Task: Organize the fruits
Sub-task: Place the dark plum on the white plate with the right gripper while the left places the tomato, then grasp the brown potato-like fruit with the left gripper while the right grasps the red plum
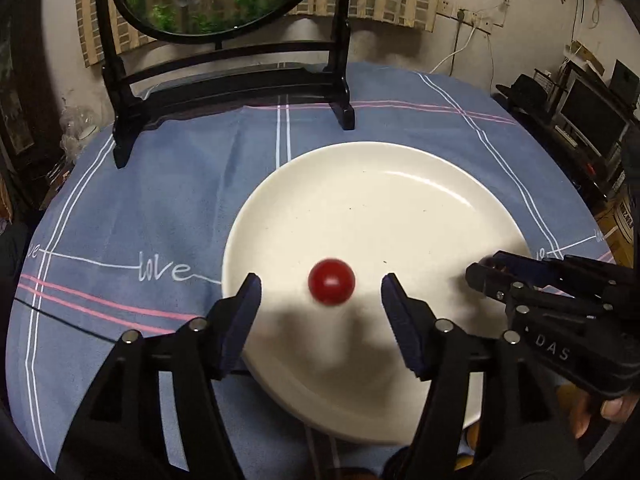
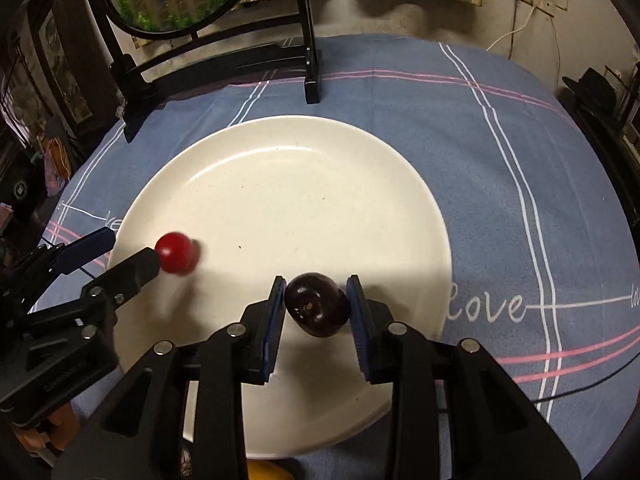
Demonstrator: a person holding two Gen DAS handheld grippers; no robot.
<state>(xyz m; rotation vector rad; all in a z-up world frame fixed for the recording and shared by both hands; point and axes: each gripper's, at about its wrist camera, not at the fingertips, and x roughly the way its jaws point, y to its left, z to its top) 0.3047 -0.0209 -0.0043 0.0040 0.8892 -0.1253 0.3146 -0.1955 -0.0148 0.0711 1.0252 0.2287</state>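
A small red tomato [image 1: 331, 281], blurred, lies low on the white plate [image 1: 400, 184] between the fingers of my left gripper [image 1: 321, 280]. The jaws stand wide and clear of the tomato on both sides. In the right wrist view the same tomato [image 2: 176, 253] sits just past the left gripper [image 2: 132, 246]. My right gripper [image 2: 316, 280] has a dark, almost black round fruit [image 2: 318, 304] between its blue pads, which touch it on both sides over the plate [image 2: 280, 152]. In the left wrist view the right gripper [image 1: 486, 270] reaches over the plate's right rim.
A blue tablecloth [image 2: 500, 184] with white and pink lines covers the round table. A black wooden stand [image 1: 224, 80] with a round painted panel rises behind the plate. Something yellow [image 2: 266, 472] shows at the table's near edge. A hand [image 1: 592, 412] holds the right gripper.
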